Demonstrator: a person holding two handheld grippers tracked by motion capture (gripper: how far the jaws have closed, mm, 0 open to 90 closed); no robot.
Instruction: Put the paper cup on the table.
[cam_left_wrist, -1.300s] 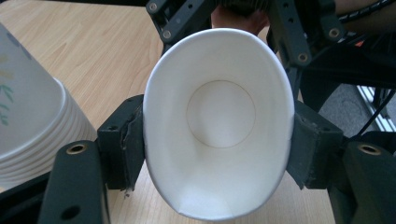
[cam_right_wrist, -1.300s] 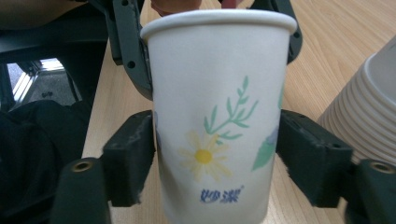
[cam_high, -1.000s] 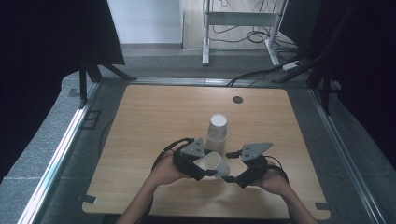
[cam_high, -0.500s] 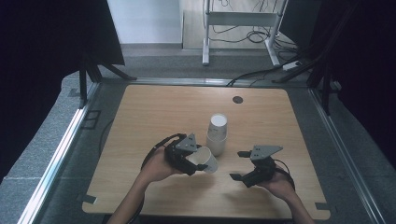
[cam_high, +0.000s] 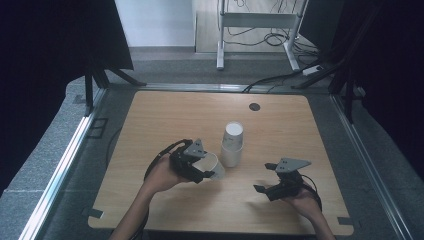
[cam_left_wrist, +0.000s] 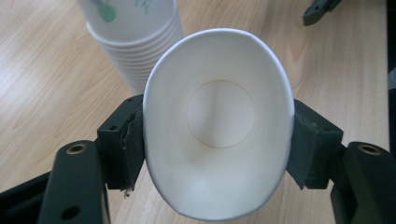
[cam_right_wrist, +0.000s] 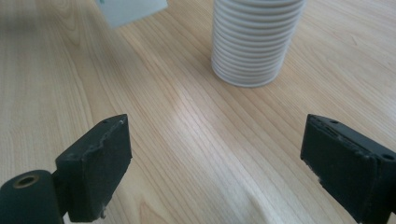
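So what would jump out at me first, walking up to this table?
Probably the white paper cup squeezed oval between the jaws of the left gripper, its open mouth facing that gripper's camera. Just beyond it, near the middle of the wooden table, stands a stack of paper cups, upside down. The right gripper waits on the near right, jaws wide apart, holding nothing.

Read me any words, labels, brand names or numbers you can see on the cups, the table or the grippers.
No text can be read anywhere.
Stack of paper cups: a green printed mark and faint green specks, cut off by the frame edge, no letters legible.
Single paper cup in the left hand-held gripper: plain white inside, no print.
Wooden table: no labels.
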